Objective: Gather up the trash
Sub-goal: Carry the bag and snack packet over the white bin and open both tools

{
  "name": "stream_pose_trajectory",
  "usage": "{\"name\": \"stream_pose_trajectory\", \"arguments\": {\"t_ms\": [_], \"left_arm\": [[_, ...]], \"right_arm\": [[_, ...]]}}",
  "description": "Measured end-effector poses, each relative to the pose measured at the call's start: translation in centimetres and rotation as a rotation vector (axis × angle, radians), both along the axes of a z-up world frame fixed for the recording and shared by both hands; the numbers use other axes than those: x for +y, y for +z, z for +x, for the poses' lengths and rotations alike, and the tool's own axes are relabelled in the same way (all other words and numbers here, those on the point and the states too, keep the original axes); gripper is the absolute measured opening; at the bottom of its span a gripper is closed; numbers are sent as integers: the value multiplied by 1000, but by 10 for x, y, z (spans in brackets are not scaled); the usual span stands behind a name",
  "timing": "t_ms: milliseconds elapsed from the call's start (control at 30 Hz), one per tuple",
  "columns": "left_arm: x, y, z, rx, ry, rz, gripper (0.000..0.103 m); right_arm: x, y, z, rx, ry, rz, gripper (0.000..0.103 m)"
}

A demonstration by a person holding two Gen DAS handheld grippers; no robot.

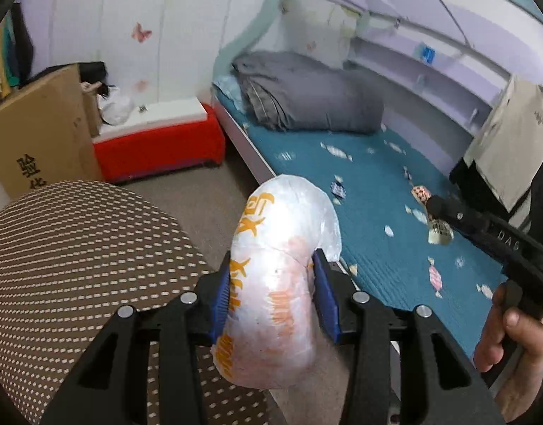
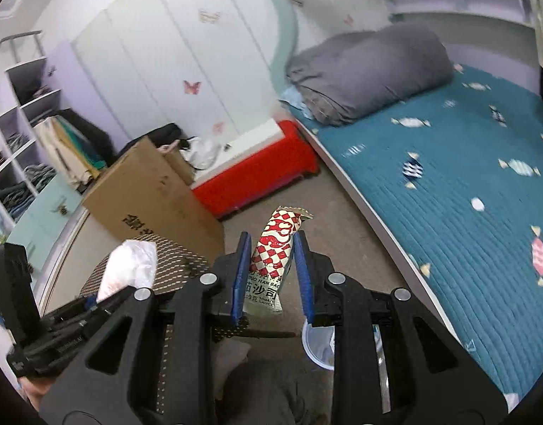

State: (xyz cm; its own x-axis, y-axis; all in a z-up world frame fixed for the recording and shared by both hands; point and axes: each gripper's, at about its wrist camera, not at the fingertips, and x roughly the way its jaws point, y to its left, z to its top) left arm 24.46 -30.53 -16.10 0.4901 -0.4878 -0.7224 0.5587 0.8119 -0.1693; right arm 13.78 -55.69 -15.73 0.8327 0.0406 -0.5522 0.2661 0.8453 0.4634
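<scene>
Small bedroom, tan floor (image 2: 342,205) mid-frame, my view from above it. Nearest: left gripper (image 1: 273,283) clamped on a crumpled white wrapper (image 1: 282,276) with orange print, centre-bottom of the left view. Right gripper (image 2: 273,272) clamped on a red-checked sauce packet (image 2: 276,251), centre of the right view. Dotted brown chair seat (image 1: 76,248) lower left. Farther: cardboard box (image 2: 154,194), red stool (image 2: 257,173), teal bed (image 2: 466,177) at right. My judgement: keep both grips firm, carry level; no bin identified yet.
</scene>
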Motion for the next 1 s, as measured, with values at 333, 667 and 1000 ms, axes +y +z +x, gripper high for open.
{"name": "stream_pose_trajectory", "arguments": {"t_ms": [333,667,1000], "left_arm": [[-58,-53,39,110,-133,152,43],[-101,-105,56,188,-250,320,45],[-129,-138,65,206,-305,475,92]], "right_arm": [[-13,-56,42,163,-53,87,25],[-23,-105,61,277,-86,149,25],[-38,-160,69,354,-136,282,66]]}}
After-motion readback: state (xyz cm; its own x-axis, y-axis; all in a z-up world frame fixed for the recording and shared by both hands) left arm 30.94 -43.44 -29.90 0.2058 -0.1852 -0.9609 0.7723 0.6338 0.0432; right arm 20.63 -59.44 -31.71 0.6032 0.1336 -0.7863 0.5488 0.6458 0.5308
